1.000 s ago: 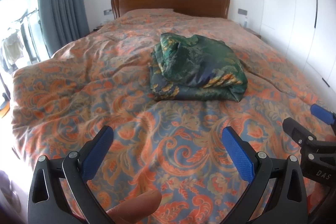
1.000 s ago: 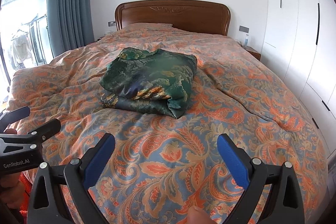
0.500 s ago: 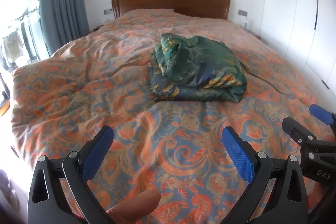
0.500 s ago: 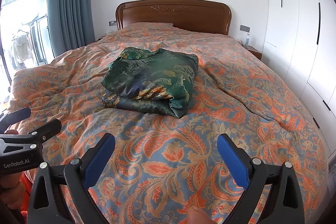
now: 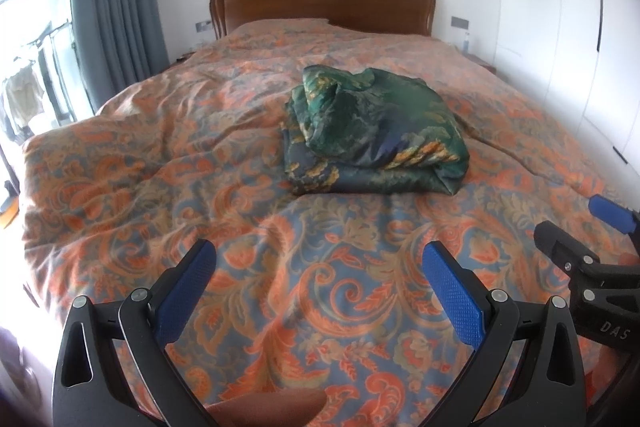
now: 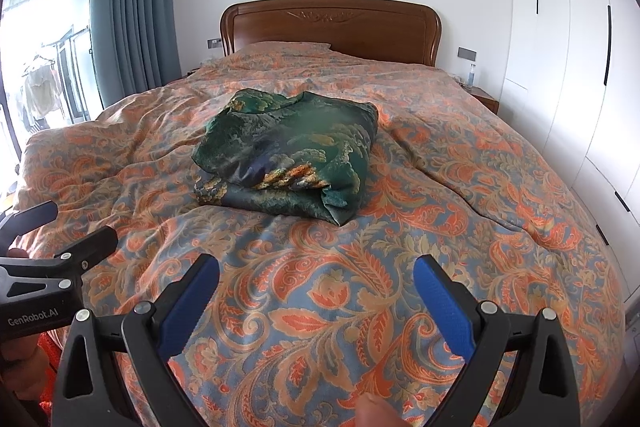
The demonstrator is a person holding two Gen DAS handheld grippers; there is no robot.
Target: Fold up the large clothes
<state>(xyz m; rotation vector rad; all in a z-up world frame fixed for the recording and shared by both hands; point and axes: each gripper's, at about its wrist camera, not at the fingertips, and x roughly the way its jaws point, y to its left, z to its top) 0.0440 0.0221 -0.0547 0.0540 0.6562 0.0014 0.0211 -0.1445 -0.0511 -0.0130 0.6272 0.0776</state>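
Left tongs [image 5: 318, 269]: I see both blue pads spread wide apart with nothing between them, held above the bedspread [image 5: 200, 155] at the foot of the bed, well short of the folded garment [image 5: 374, 131].
Right tongs [image 6: 316, 281]: spread wide as well, empty, also over the foot end on my side of the garment; I can see them at the right edge of the left view too.
Folded garment: green with gold and dark blue pattern, lying in a thick folded bundle near the middle of the bed, between the tongs and the headboard [image 6: 332, 23]; neither tool touches it.
Bedspread: orange and blue paisley, rumpled, directly under the garment.
Curtain [image 6: 128, 15]: grey-blue, left of the headboard.
Wardrobe [image 6: 568, 27]: white doors, right of the bed.
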